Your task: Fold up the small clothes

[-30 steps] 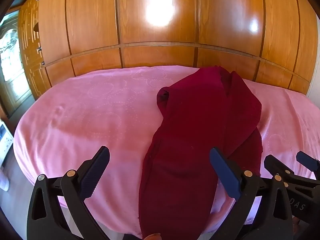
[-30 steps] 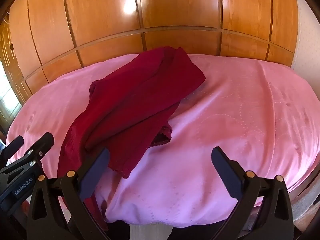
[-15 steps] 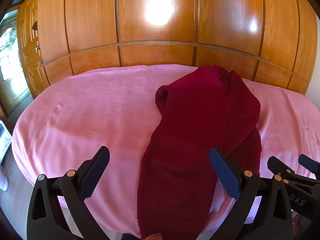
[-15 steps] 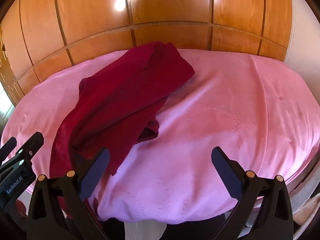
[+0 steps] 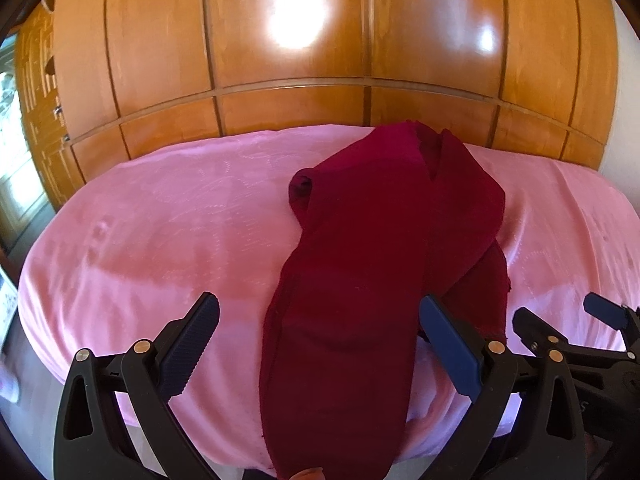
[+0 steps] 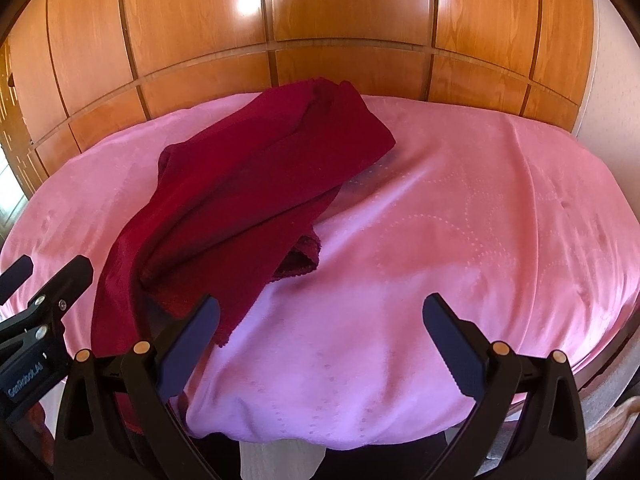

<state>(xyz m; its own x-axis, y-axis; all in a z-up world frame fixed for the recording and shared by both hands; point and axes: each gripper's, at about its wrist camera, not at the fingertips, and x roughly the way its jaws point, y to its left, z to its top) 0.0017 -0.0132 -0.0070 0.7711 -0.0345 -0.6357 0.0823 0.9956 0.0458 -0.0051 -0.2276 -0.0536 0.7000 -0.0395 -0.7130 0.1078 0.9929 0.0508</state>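
A big shiny wooden wardrobe point(image 5: 320, 40) fills the back, up at 12 o'clock. In front of it is a table under a pink cloth point(image 6: 460, 220).

On the pink cloth lies the dark red garment point(image 5: 360, 264). It is long and bunched up. In the left view it runs from 12 o'clock down to 6 o'clock, and its near end hangs over the table edge. In the right view it lies from 12 o'clock toward 8 o'clock. It looks soft, light and floppy, so it will likely sag and slide when lifted. A loose corner point(image 6: 302, 258) near the middle of the right view, or the hanging end, looks like a good place to pinch. Both edges are thin and easy to bite.

The left gripper point(image 5: 320, 344) hangs over the near end of the garment. Its jaws are spread wide, one on each side of the red cloth, and they grip nothing.

The right gripper point(image 6: 320, 344) is at 6 o'clock over bare pink cloth. Its jaws are spread wide too and hold nothing. Its left finger point(image 6: 188, 344) is just beside the garment's edge.
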